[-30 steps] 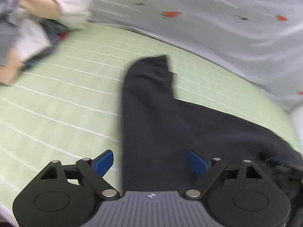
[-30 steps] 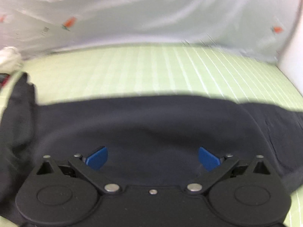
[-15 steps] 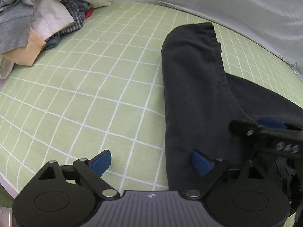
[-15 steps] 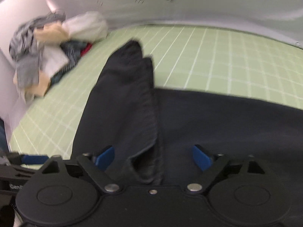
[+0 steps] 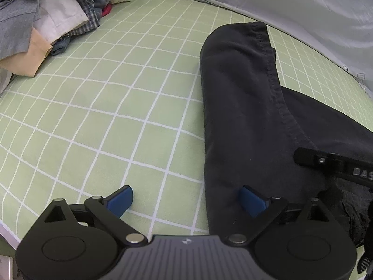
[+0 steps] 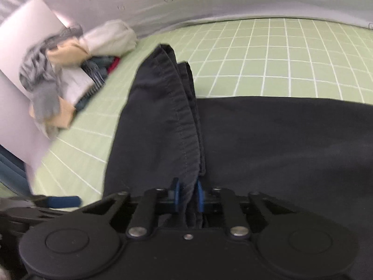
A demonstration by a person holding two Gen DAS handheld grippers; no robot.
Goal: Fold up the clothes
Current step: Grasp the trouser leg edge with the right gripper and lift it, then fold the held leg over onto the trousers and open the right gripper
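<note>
A dark navy garment point(image 5: 240, 107) lies spread on the green checked sheet point(image 5: 105, 105), one long part with a stitched seam running away from me. My left gripper point(image 5: 185, 194) hovers low over the garment's left edge, jaws wide and opening: one fingertip over the sheet, the other over the cloth, neither pressing. My right gripper point(image 6: 186, 193) is shut on the seamed fold of the garment point(image 6: 163, 116), with cloth pinched between its blue pads. The right gripper's black arm point(image 5: 326, 163) shows at the right of the left wrist view. A left-gripper blue finger point(image 6: 63, 201) shows low left in the right wrist view.
A heap of unfolded clothes point(image 5: 46, 23) sits at the sheet's far left corner, and the same clothes heap point(image 6: 70, 70) leans against a white board point(image 6: 21, 46). A grey cloth with carrot prints point(image 5: 291, 4) rises along the far side.
My right gripper swung left across the garment and closed on its seamed fold. The left gripper sank a little toward the garment's edge, and the right gripper came into its view.
</note>
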